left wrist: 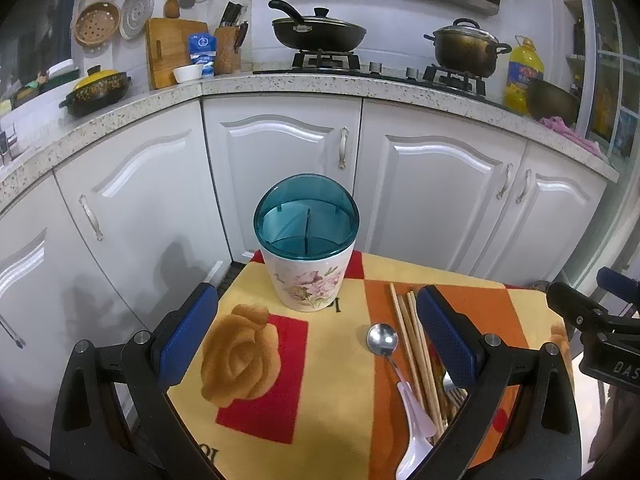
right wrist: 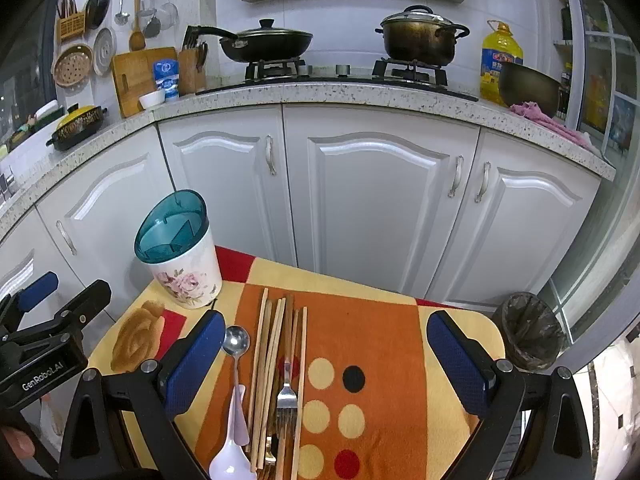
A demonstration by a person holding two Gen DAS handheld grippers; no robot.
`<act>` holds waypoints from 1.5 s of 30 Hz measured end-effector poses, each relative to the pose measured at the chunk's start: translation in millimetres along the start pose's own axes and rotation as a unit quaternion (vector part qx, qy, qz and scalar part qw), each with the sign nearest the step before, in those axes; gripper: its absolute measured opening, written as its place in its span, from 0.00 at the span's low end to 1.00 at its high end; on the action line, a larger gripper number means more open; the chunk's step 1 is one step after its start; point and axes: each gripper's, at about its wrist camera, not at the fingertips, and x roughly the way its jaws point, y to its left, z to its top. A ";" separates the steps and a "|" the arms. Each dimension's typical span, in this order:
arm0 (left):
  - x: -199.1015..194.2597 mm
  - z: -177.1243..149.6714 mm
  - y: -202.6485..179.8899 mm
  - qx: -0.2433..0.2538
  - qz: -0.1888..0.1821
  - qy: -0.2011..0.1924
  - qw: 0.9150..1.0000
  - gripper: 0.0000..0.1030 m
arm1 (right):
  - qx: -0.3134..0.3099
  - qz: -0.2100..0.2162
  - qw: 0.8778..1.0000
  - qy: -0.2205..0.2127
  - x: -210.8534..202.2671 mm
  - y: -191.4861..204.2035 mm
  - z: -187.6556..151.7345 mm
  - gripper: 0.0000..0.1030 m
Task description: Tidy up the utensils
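Beside the holder (right wrist: 180,256), chopsticks (right wrist: 272,360) lengthwise, tips toward cabinets (right wrist: 380,200).

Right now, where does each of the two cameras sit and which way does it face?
Left wrist: on the left gripper, over the table's left part, facing the utensil holder and cabinets; own open blue fingers show, and the right gripper at the right edge.
Right wrist: on the right gripper, over the chopsticks and fork, facing the stove; own open fingers show, and the left gripper at the left edge.
Shared: holder, metal spoon, chopsticks, patterned cloth.
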 end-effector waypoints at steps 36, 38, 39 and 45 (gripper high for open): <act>-0.7 -4.5 3.4 -0.017 -0.018 -0.008 1.000 0.97 | 0.002 -0.008 1.000 0.015 8.1 -5.7 -5.9 0.97; -3.3 -4.7 5.0 -0.022 -0.022 -0.018 0.999 0.97 | 0.002 -0.008 1.000 0.019 9.2 -6.1 -6.9 0.97; -4.1 -4.9 5.9 -0.025 -0.022 -0.021 0.999 0.97 | 0.002 -0.008 1.000 0.019 9.7 -5.6 -6.8 0.97; -3.5 -4.1 5.5 -0.023 -0.019 -0.018 0.999 0.97 | 0.001 -0.007 1.000 0.023 10.9 -5.3 -7.3 0.97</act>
